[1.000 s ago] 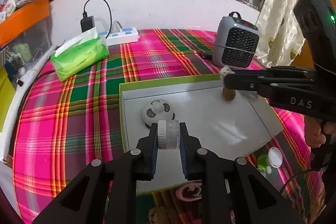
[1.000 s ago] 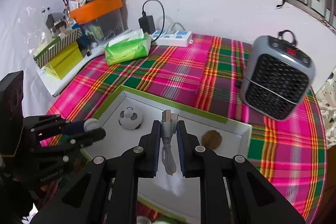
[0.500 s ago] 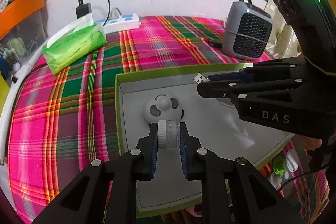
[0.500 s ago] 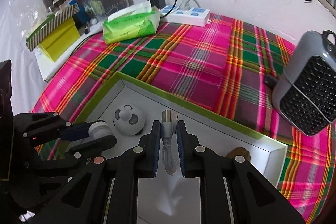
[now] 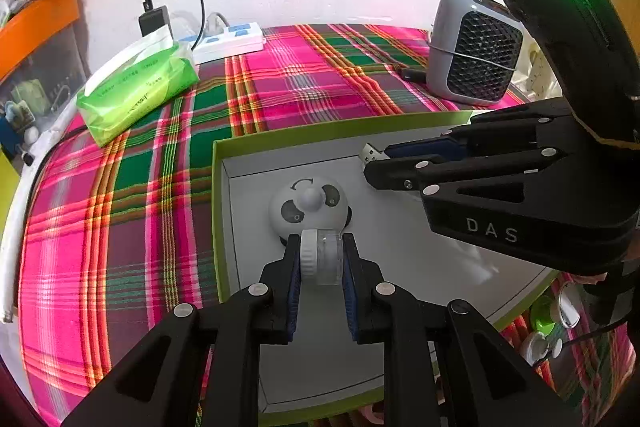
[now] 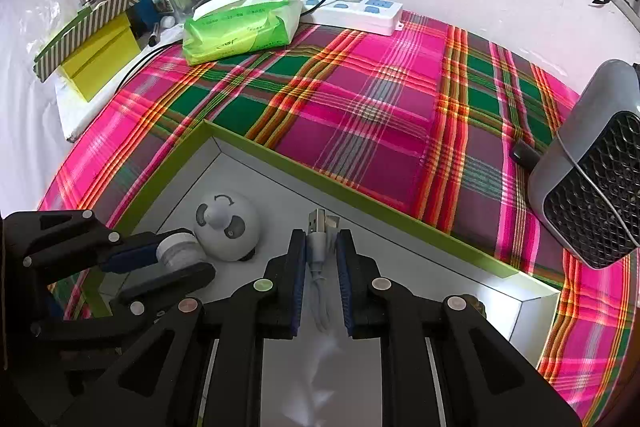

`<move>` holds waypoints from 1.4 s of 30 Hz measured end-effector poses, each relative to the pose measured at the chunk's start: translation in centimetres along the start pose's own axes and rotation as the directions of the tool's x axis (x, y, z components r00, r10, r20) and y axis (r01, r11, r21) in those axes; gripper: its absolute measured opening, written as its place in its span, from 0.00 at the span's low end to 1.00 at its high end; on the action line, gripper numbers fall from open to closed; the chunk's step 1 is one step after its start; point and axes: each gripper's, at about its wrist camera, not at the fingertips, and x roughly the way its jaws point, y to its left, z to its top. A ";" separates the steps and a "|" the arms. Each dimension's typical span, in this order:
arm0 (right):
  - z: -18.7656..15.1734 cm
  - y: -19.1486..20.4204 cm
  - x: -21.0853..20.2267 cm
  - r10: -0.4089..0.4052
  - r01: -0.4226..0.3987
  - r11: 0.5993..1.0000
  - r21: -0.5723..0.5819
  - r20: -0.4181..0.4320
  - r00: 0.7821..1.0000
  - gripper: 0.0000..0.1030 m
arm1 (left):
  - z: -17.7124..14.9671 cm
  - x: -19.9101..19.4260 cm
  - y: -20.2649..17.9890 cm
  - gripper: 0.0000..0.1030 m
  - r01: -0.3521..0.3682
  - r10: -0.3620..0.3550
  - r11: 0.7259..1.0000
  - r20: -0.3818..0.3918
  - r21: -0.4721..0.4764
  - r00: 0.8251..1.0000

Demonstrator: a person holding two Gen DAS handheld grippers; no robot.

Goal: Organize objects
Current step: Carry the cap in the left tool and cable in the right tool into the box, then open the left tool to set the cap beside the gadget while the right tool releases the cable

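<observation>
A green-rimmed white box (image 5: 336, 131) (image 6: 360, 201) lies on the plaid cloth. My left gripper (image 5: 321, 259) is shut on a small clear round jar (image 5: 321, 257) with a white lid, held over the box's near left part, just in front of a white panda-faced gadget (image 5: 307, 207) (image 6: 226, 227) inside the box. My right gripper (image 6: 319, 247) is shut on a white USB cable (image 6: 318, 247), its plug (image 5: 370, 152) sticking out past the fingertips, over the box's far side. The left gripper also shows in the right wrist view (image 6: 176, 261).
A grey mesh-fronted heater (image 5: 474, 55) (image 6: 592, 171) stands at the back right. A green tissue pack (image 5: 136, 87) (image 6: 240, 27) and a white power strip (image 5: 228, 43) (image 6: 356, 11) lie at the back. Small items (image 5: 552, 323) lie right of the box. Boxes (image 6: 92, 43) clutter the left edge.
Both grippers have come lower and farther over the box toward the panda gadget. The right gripper has swung left with the cable. Both grips are unchanged.
</observation>
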 end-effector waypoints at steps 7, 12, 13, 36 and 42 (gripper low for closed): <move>0.0 -0.1 0.3 -0.001 0.001 1.000 0.008 -0.002 1.000 0.16 | 0.0 0.1 -0.1 0.17 -0.011 0.011 1.000 -0.003 0.013 1.000; 0.0 0.0 0.3 -0.005 0.005 1.000 0.005 -0.003 1.000 0.16 | 0.0 0.1 -0.2 0.17 -0.010 0.010 1.000 -0.003 0.014 1.000; 0.0 0.0 0.3 -0.005 0.005 1.000 0.006 -0.003 1.000 0.16 | 0.0 0.1 -0.1 0.17 -0.010 0.010 1.000 -0.003 0.014 1.000; -0.7 -0.3 -1.7 -0.019 0.017 0.998 0.059 0.035 0.999 0.31 | -0.2 -1.3 -0.5 0.36 0.008 -0.008 1.000 0.023 0.000 1.000; -1.5 -0.2 -3.7 -0.031 0.025 0.997 0.078 0.070 0.997 0.31 | -0.6 -3.1 -0.3 0.38 0.018 -0.017 1.000 0.060 -0.017 0.998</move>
